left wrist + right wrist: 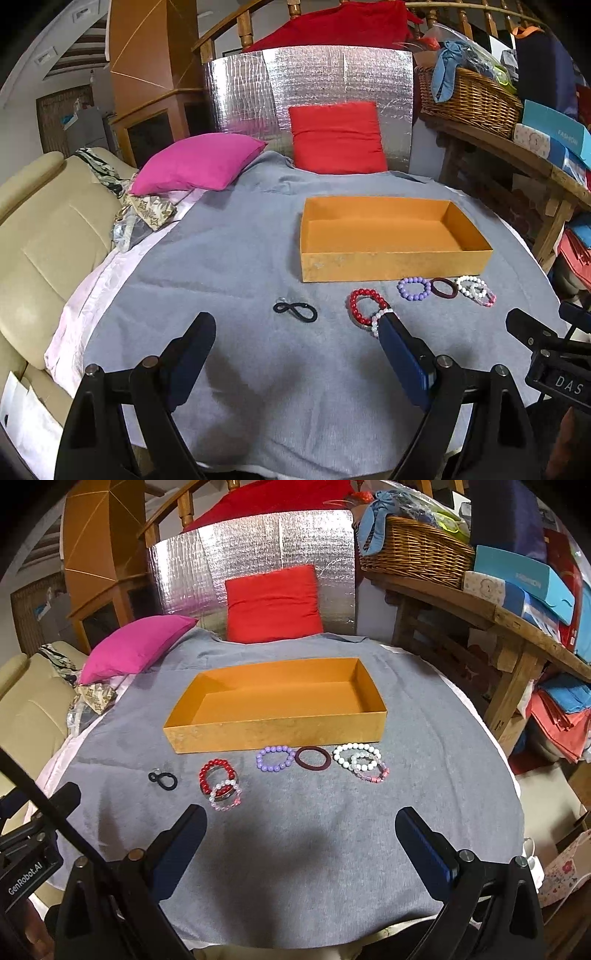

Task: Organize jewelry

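An empty orange box (391, 264) (273, 731) stands on a grey cloth. In front of it lie a black hair tie (295, 311) (163, 779), a red bead bracelet (365, 302) (217, 770) overlapped by a pale pink bead bracelet (225, 795), a purple bead bracelet (414, 288) (276, 758), a maroon ring (443, 287) (312, 758), and white and pink bead bracelets (474, 290) (360, 762). My left gripper (297, 330) is open and empty, near the hair tie. My right gripper (301, 823) is open and empty, short of the row.
A pink pillow (197, 162) and a red pillow (338, 138) lie at the back of the cloth (240, 258). A beige sofa (40, 236) is on the left. A wooden shelf with a wicker basket (469, 99) and boxes is on the right.
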{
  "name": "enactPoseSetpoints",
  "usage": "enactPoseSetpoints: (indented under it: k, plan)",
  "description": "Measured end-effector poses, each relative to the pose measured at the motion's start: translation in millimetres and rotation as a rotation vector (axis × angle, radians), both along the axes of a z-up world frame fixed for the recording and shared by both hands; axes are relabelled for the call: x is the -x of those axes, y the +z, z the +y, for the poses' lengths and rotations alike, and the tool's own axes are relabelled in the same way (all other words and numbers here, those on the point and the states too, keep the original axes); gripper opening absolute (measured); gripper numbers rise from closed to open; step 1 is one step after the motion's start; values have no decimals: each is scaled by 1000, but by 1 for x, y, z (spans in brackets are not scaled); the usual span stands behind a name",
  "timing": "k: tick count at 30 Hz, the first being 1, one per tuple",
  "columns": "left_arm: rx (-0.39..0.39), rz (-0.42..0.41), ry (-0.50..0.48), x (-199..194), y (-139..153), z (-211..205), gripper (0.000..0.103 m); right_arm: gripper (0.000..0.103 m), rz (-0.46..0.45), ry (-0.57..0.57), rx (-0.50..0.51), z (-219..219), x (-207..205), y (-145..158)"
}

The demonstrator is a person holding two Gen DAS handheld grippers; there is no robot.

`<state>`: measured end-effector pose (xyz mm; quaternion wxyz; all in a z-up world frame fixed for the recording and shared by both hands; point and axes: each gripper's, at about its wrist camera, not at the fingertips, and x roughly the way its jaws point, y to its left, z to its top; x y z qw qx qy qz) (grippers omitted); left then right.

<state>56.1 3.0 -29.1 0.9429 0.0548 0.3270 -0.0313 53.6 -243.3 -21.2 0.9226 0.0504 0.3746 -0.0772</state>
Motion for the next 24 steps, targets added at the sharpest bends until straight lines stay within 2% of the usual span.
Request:
enactPoseSetpoints:
  k: [8,24]
  plan:
    - [2,16,-21,-34,-17,-5,90,103,26,-16,19,-3,-25,-15]
    - [17,70,-15,-65,-49,-5,90,103,51,-9,40,0,-59,-36]
